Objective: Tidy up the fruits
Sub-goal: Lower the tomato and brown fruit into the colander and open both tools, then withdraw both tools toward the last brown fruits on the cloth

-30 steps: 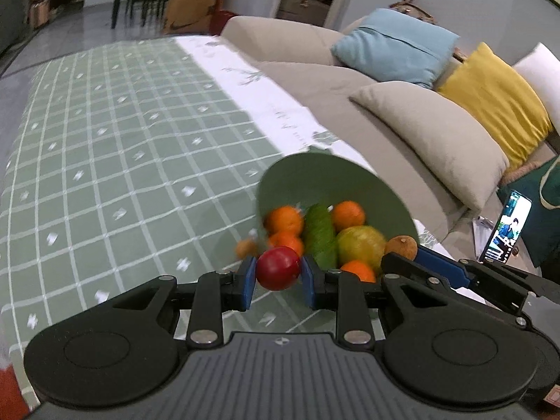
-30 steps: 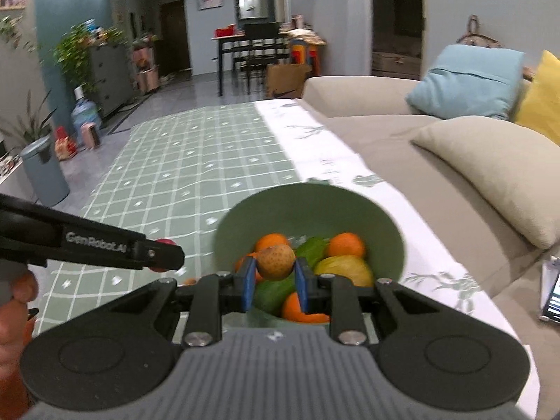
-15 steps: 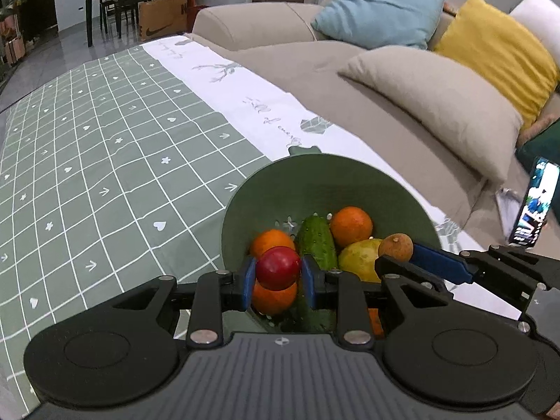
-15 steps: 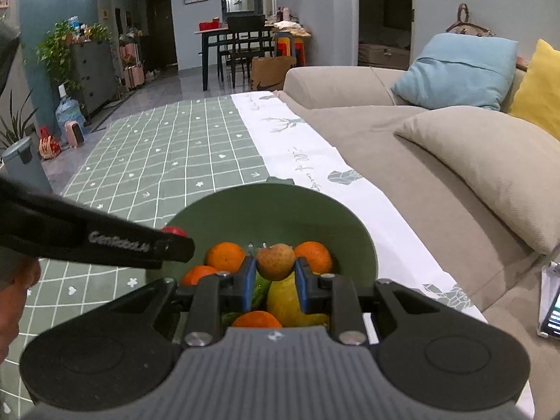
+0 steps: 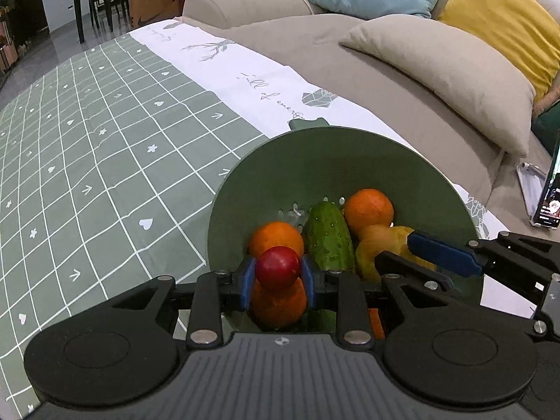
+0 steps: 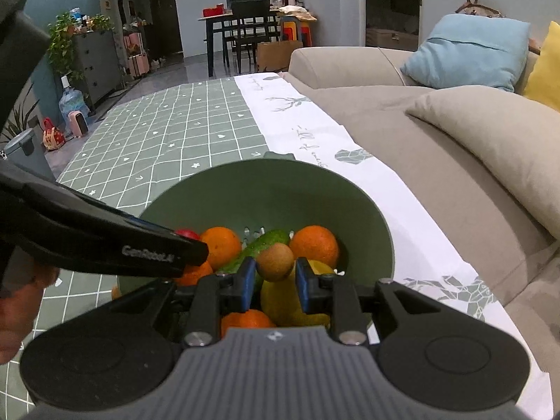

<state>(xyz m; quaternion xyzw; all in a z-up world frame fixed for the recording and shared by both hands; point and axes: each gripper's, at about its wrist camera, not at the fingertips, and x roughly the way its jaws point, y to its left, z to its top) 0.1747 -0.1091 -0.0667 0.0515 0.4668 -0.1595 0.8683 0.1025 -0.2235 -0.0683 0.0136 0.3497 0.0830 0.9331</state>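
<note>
A green colander bowl (image 5: 336, 154) (image 6: 280, 189) sits on the table and holds several oranges (image 5: 368, 207), a cucumber (image 5: 329, 236) and a yellow fruit (image 6: 280, 297). My left gripper (image 5: 278, 278) is shut on a red plum-like fruit (image 5: 278, 267) just above the bowl's near side. My right gripper (image 6: 274, 278) has its jaws slightly parted around a small brown round fruit (image 6: 275, 261), which seems to be slipping free over the bowl. The right gripper's blue fingers (image 5: 441, 250) also show in the left wrist view.
A green checked tablecloth (image 5: 87, 147) with a white printed edge covers the table. A beige sofa (image 5: 385, 70) with cushions runs along the right. A phone (image 5: 547, 192) stands at the far right. A small orange (image 6: 115, 292) lies beside the bowl.
Both grippers have moved forward over the bowl with their fruits. The right jaws have opened a little around the brown fruit.
</note>
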